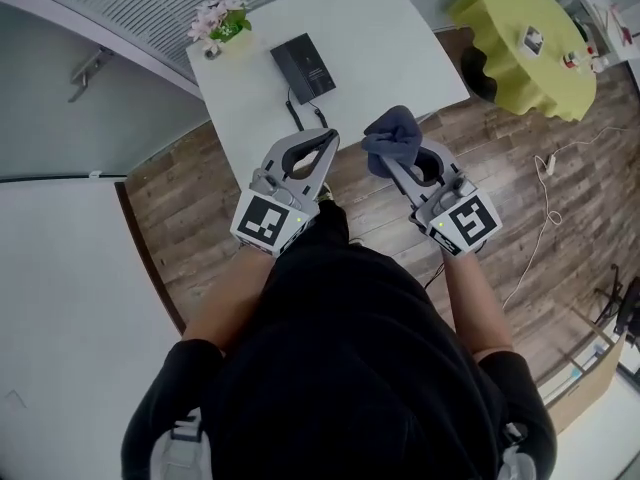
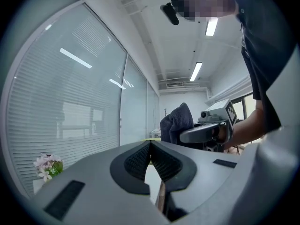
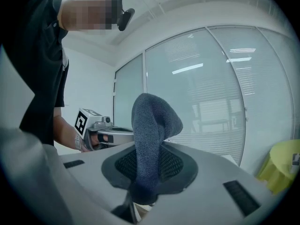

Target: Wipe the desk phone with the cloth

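The black desk phone (image 1: 303,66) lies on the white desk (image 1: 385,38), well ahead of both grippers. My right gripper (image 1: 398,163) is shut on a blue-grey cloth (image 1: 393,136), which stands bunched above its jaws (image 3: 152,130). It hovers off the desk's near edge, over the wooden floor. My left gripper (image 1: 327,145) is shut with nothing between its pads (image 2: 161,161), level with the right one and just short of the desk edge. In the left gripper view, the cloth (image 2: 177,122) and the right gripper (image 2: 206,131) show beside it.
A small pot of pink flowers (image 1: 220,25) stands at the desk's far left corner. The phone's cord (image 1: 296,116) runs toward the near edge. A round table with a yellow-green cover (image 1: 525,43) stands to the right; a white cable (image 1: 545,218) lies on the floor.
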`<state>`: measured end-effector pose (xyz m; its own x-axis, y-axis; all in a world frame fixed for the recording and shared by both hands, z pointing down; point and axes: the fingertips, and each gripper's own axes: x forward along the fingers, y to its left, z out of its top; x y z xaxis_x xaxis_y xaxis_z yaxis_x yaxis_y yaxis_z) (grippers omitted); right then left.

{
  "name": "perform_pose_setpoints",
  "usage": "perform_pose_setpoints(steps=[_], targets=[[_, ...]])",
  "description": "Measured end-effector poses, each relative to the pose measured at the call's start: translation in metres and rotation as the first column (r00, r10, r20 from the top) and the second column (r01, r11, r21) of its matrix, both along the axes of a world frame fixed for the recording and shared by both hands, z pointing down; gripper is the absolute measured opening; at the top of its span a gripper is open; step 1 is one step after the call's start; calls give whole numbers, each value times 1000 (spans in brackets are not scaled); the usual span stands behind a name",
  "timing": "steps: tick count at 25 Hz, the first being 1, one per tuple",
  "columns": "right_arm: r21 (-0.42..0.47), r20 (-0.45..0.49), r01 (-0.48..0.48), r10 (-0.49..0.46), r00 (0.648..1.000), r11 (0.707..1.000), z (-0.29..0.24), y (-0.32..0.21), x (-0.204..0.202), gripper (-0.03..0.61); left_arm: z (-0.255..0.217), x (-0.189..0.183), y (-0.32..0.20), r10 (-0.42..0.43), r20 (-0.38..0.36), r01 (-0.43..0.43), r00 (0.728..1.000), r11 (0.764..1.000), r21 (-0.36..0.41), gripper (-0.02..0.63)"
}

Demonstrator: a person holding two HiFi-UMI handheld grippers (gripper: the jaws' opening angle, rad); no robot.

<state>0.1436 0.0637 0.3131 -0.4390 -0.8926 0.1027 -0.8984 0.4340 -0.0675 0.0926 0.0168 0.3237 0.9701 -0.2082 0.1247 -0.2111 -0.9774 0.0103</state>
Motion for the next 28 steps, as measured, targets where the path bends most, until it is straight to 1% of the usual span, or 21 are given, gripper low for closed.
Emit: perform_pose_setpoints(steps=[3, 6, 10, 12, 14, 18, 19, 22, 24, 26, 28], targets=[[-13, -12, 38, -38, 999, 999, 3, -42, 8, 86, 3, 8, -38, -29, -10, 29, 1000, 1000, -7, 9], [-24, -9, 61, -61, 998, 998, 8, -82, 13, 86, 11, 11, -73, -48, 15, 48, 999, 999, -12, 9], [-23, 3, 96, -96, 995, 995, 17, -101, 16, 86, 18, 10, -88, -82, 37, 82, 996, 997, 3, 9], [-37, 17, 112, -111, 994, 993, 22, -128, 18, 86, 22, 11, -111, -96, 37, 96, 995, 995, -15, 9], [-53, 28, 128, -127, 992, 990, 27, -158, 20, 86, 23, 13, -137, -113, 19, 114, 993, 993, -44, 9], [-60, 38, 177, -175, 984, 982, 30, -191, 26, 86, 25, 19, -163, -163, 16, 163, 987, 985, -51, 9], [-61, 35, 195, -193, 981, 979, 31, -197, 28, 86, 27, 21, -168, -179, 27, 181, 983, 982, -52, 9], [-70, 23, 264, -263, 965, 962, 38, -218, 38, 86, 38, 28, -182, -241, 77, 245, 967, 969, -38, 9], [-92, -8, 301, -303, 953, 949, 48, -230, 44, 86, 43, 34, -190, -286, 94, 290, 954, 957, -28, 9], [-126, -63, 337, -347, 936, 933, 63, -243, 49, 86, 49, 38, -199, -349, 100, 353, 932, 936, -22, 9], [-168, -106, 388, -408, 907, 906, 80, -255, 52, 86, 60, 40, -207, -423, 110, 428, 899, 903, -25, 9]])
